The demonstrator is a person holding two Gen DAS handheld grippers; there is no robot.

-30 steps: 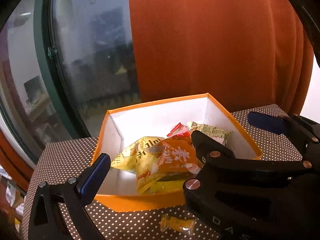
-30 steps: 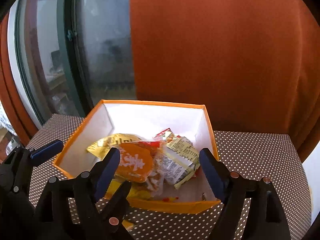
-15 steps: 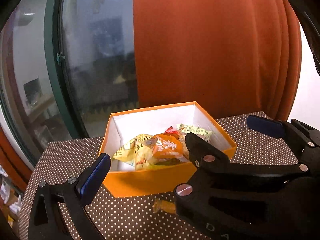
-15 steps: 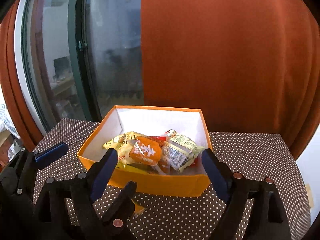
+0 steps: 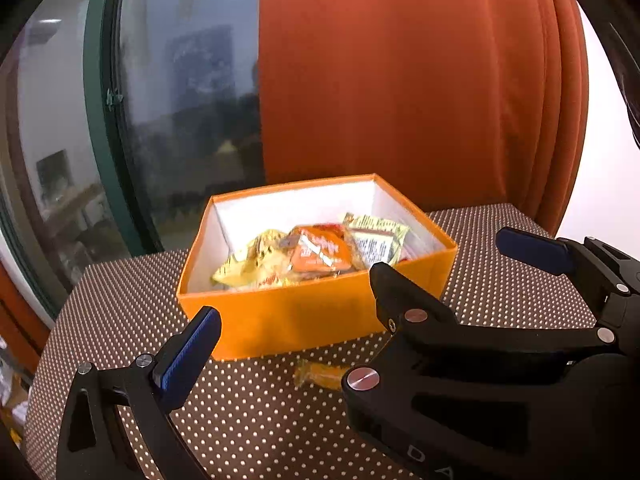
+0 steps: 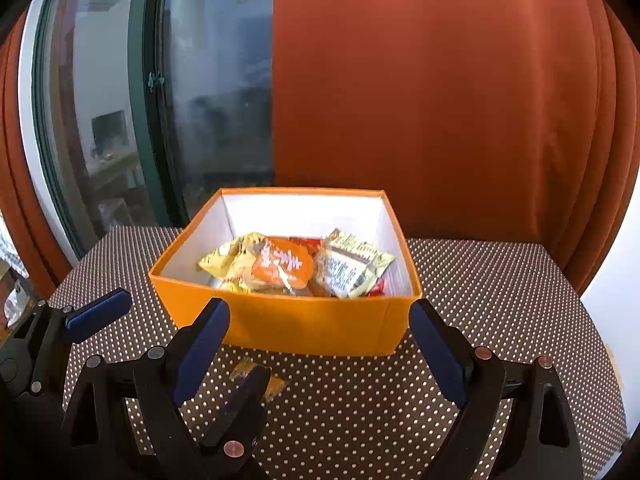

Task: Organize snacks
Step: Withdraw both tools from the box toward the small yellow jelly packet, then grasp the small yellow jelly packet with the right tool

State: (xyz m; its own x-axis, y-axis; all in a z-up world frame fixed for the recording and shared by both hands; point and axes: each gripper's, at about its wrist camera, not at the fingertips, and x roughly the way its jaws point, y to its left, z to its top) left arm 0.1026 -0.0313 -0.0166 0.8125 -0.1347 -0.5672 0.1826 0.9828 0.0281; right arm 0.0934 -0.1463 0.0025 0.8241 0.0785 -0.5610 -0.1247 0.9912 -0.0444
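Both held low before orange box (image 6: 312, 328) w/ snacks: left gripper (image 5: 280, 332) spread wide, right gripper (image 6: 320, 340) spread too, nothing pinched; candy (image 6: 256, 376) on table between.

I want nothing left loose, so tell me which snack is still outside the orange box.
The small orange-wrapped candy, lying on the dotted brown tablecloth just in front of the orange cardboard box; every other packet is inside it.

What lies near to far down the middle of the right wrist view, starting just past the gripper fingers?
Small orange wrapped candy on the dotted tablecloth → orange cardboard box → orange snack packet inside it → rust-orange curtain.
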